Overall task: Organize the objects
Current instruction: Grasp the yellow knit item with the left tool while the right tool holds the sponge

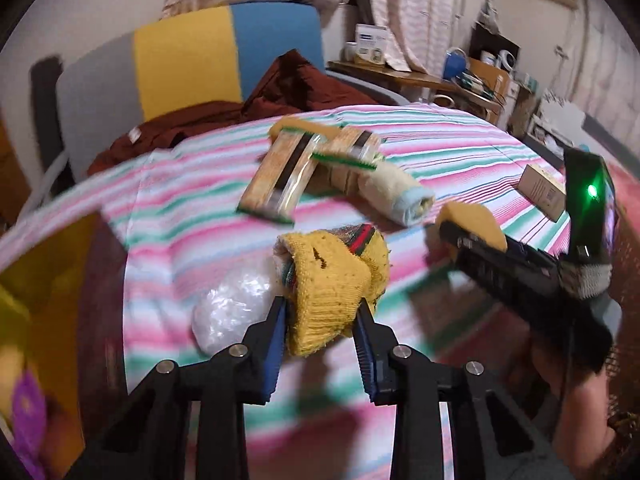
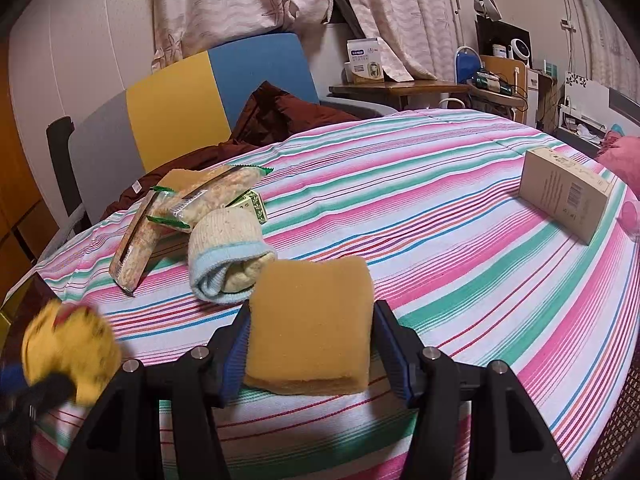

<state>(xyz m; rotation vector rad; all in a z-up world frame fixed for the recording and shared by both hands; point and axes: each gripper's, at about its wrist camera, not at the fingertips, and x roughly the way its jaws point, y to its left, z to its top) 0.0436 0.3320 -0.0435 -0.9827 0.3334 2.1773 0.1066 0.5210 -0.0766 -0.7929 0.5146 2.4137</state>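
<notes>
here, each hand-held gripper pinches one soft thing above the striped tabletop [image 2: 460, 216].

the left hand-held gripper [image 1: 322, 316] is clamped on a yellow knit roll [image 1: 332, 280], whose long axis runs away from the camera, its open striped end facing forward, lifted off the cloth. the right hand-held gripper [image 2: 312, 336] squeezes an orange sponge [image 2: 310, 320] flat between its pads, broad face up, long side pointing ahead; it tilts downward. just beyond lie a cream sock roll [image 2: 228, 256], its mouth turned toward the camera, and snack packs [image 2: 192, 204]. a box [image 2: 564, 192] stands well apart, right.
</notes>
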